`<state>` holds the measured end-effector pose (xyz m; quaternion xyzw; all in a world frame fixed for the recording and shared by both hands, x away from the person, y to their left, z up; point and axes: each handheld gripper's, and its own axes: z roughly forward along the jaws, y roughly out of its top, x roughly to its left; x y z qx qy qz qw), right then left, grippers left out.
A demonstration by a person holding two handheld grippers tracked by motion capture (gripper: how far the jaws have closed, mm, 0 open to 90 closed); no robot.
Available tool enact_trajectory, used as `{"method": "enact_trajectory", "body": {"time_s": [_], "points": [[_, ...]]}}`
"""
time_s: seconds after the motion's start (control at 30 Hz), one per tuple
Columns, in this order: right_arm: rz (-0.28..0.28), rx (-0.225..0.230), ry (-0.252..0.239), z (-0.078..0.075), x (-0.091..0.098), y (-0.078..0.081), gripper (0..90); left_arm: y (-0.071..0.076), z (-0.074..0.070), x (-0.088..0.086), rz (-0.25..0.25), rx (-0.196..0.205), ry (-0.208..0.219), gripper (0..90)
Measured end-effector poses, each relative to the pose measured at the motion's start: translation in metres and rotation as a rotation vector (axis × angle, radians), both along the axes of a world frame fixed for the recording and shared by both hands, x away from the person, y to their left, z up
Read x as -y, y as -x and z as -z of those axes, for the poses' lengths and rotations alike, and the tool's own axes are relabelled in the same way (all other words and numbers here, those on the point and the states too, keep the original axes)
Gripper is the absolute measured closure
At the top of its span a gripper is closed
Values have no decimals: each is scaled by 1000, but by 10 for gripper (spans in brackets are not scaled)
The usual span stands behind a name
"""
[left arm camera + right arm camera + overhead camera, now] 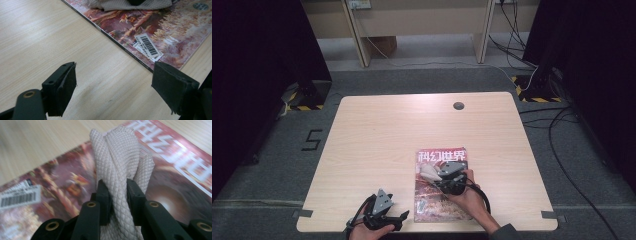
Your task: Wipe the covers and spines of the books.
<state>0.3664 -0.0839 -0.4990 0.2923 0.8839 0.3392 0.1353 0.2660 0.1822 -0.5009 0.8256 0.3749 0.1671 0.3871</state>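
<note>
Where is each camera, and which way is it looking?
High view: above the table, facing forward and down; both hands and the left gripper show.
Left gripper view: on that gripper, looking along its open fingers at the magazine.
Right gripper view: on the right gripper, fingers shut on a white cloth.
All three share the magazine and cloth.

Wood table (377, 130), grey carpet (422, 80).

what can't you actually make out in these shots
- Magazine cover middle, high view: hidden by the right gripper and hand.
- Cloth lower end, right gripper view: cut off at the bottom edge, between the jaws.
- Barcode label print, right gripper view: blurred.
- Left gripper cable, high view: runs off the bottom edge.
</note>
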Motion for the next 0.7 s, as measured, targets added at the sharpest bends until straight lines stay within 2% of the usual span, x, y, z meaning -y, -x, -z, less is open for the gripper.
{"method": "enact_trajectory", "body": {"time_s": [0.1,0.13,0.33,0.37,0.4,0.43,0.47,0.5,0.53,0.63,0.7], "points": [[22,-3,-2,0,10,0,756,0,0,0,-1,-2,-2,192],[46,-4,-2,-1,19,-1,756,0,1,1,4,-3,-5,191],[135,-3,-1,-2,51,-4,754,1,1,1,6,0,-13,191],[135,-3,-1,-2,51,-4,754,1,1,1,6,0,-13,191],[163,4,-1,-2,62,-5,753,0,1,2,10,1,-8,191],[163,4,-1,-2,62,-5,753,0,1,2,10,1,-8,192],[186,0,-7,-2,70,-5,752,1,2,3,21,1,-12,195],[186,0,-7,-2,70,-5,752,1,2,3,21,1,-12,201],[197,5,-2,-2,77,-4,751,2,2,6,43,0,-14,210],[207,3,-5,-2,81,-4,746,3,3,9,58,2,-13,223],[212,4,2,-2,82,-2,748,5,3,13,89,8,-13,250]]}}
